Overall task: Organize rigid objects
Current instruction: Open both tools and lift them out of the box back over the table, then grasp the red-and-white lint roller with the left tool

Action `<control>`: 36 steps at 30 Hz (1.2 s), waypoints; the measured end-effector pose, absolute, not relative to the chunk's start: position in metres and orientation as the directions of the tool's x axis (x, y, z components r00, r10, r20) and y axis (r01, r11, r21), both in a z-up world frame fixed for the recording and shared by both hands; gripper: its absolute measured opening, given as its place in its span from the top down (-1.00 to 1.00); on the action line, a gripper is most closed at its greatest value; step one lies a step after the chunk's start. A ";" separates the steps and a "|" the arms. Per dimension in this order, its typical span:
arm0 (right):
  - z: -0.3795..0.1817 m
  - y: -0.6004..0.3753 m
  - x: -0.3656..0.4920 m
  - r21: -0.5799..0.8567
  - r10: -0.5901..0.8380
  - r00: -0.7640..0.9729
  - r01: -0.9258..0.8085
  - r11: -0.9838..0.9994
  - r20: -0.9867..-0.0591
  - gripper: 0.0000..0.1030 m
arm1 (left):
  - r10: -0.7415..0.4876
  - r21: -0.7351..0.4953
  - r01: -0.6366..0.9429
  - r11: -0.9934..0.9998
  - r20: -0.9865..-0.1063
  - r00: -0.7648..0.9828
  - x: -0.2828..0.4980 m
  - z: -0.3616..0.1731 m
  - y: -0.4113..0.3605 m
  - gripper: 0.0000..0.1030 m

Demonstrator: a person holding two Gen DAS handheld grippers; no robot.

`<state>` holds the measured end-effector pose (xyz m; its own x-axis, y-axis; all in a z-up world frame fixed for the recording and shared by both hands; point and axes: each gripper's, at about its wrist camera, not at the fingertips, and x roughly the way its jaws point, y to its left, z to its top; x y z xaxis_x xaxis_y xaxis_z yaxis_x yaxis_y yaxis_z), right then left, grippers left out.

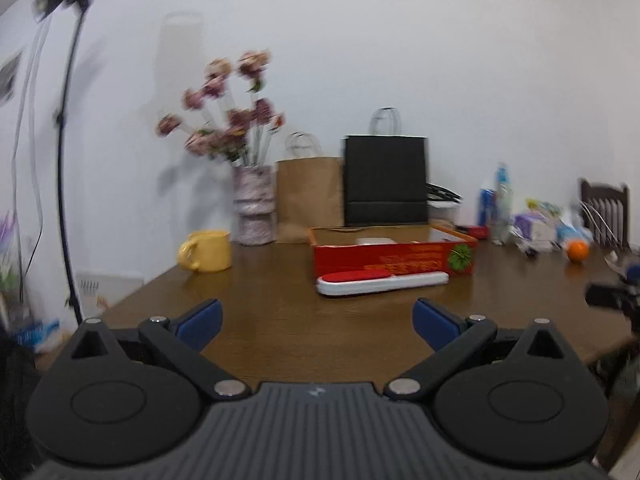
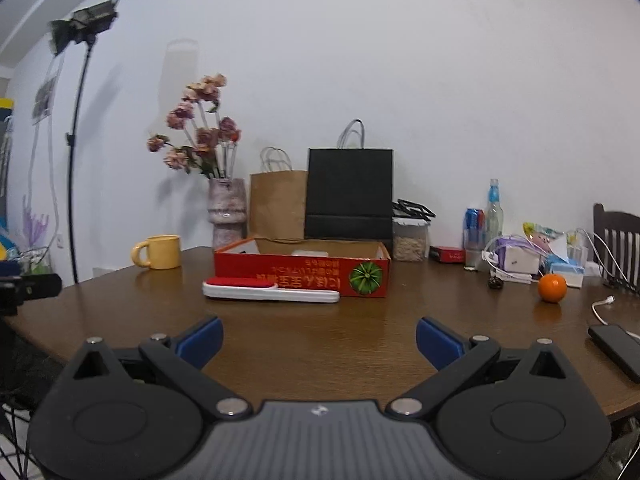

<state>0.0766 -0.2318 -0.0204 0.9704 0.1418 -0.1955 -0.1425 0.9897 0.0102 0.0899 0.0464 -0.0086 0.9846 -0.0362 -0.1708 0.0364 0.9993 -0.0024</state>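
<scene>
Blue-padded grippers, both spread wide and holding nothing, hover over the near edge of a brown wooden table.

Blue fingertips of the left gripper (image 1: 316, 324) and right gripper (image 2: 319, 340) stand far apart above bare wood of the table (image 2: 360, 332). Past them, toward the table's middle, lies a long white lint brush (image 2: 271, 290) with a red velvety pad along its top; it rests flat, just in front of the long side of a shallow red cardboard box (image 2: 302, 274), whose open top shows a brown inside and whose front bears upside-down print and a green round picture. A yellow mug (image 2: 158, 252) stands near the left edge, an orange (image 2: 552, 287) toward the right. Along the far edge stand a vase of pink flowers (image 2: 227, 212), a brown paper bag (image 2: 278, 205) and a black paper bag (image 2: 349, 194).
</scene>
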 end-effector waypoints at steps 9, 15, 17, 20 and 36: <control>-0.031 -0.236 0.119 0.016 0.124 0.960 -0.123 0.992 -0.252 -0.97 | -0.027 -0.047 0.015 0.999 -0.252 0.967 0.136 -0.015 0.052 -1.00; -0.019 -0.246 0.177 0.054 0.167 0.945 -0.158 0.986 -0.281 -0.82 | -0.071 -0.019 0.068 0.997 -0.302 0.951 0.202 -0.008 0.042 -1.00; -0.012 -0.247 0.202 0.041 0.182 0.943 -0.178 0.983 -0.279 -0.71 | -0.090 -0.011 0.091 0.996 -0.305 0.948 0.230 -0.003 0.039 -1.00; -0.004 -0.249 0.255 0.012 0.194 0.936 -0.199 0.980 -0.295 -0.59 | -0.121 -0.041 0.114 0.993 -0.337 0.934 0.280 0.001 0.037 -1.00; -0.052 -0.244 0.469 0.130 0.286 0.762 -0.261 0.957 -0.580 0.43 | -0.240 -0.221 0.144 0.965 -0.511 0.825 0.446 -0.041 0.040 -0.22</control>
<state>0.4685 -0.2438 -0.0520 0.7624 0.2864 -0.5802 -0.2606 0.9567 0.1299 0.4457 0.0401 -0.0411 0.8253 -0.2404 -0.5109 0.1442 0.9646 -0.2209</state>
